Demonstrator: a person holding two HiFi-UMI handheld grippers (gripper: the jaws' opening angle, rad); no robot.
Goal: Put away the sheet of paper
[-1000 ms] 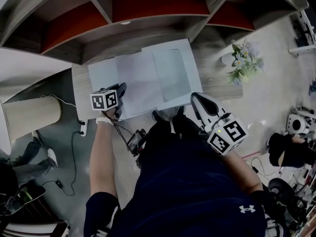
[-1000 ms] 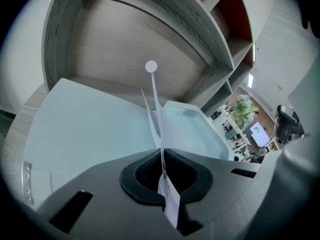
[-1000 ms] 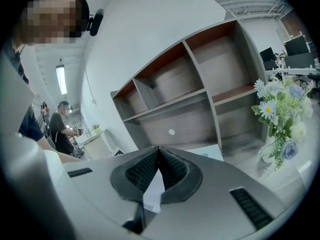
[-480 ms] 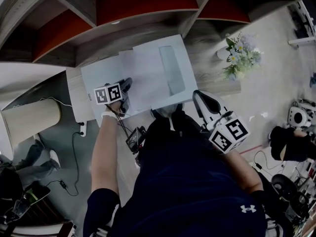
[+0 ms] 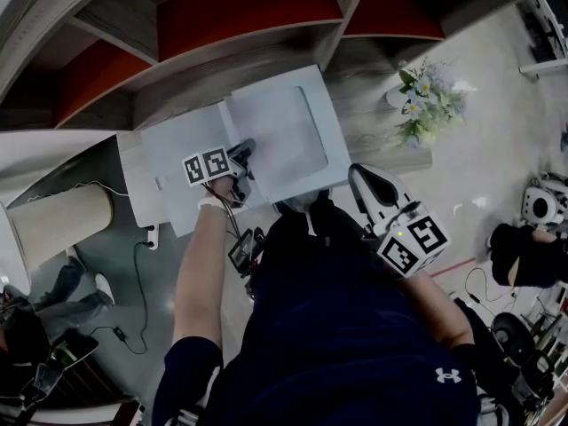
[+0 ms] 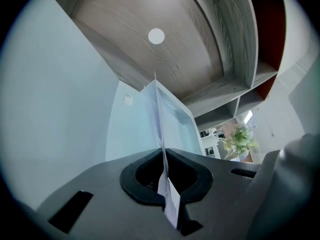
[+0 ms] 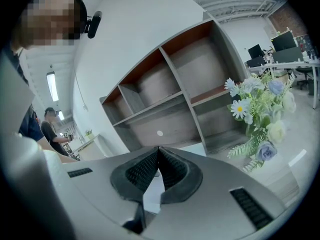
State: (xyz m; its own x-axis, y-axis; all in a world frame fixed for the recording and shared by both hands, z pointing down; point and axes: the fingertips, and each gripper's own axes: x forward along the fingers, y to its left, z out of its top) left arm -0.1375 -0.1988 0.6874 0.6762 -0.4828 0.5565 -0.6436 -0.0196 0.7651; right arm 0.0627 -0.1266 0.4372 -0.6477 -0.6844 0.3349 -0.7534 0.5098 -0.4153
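Observation:
On the wooden desk (image 5: 368,105) lies an open white folder (image 5: 173,149). My left gripper (image 5: 245,149) is shut on the near edge of a sheet of paper (image 5: 280,136), which stands lifted over the folder's right half. In the left gripper view the sheet (image 6: 160,114) runs edge-on away from the shut gripper (image 6: 163,151) towards the shelf. My right gripper (image 5: 359,174) hangs off the desk's front edge, close to the person's body. In its own view the right gripper (image 7: 158,149) is shut with nothing in it.
A shelf unit (image 5: 248,7) with red back panels rises behind the desk. A vase of flowers (image 5: 424,105) stands at the desk's right end and shows in the right gripper view as flowers (image 7: 260,114). A beige cylinder (image 5: 53,220) and cables are on the floor at left.
My left gripper has moved right and away along the desk with the sheet's edge, swinging the sheet over the folder's right half. The right gripper has stayed put.

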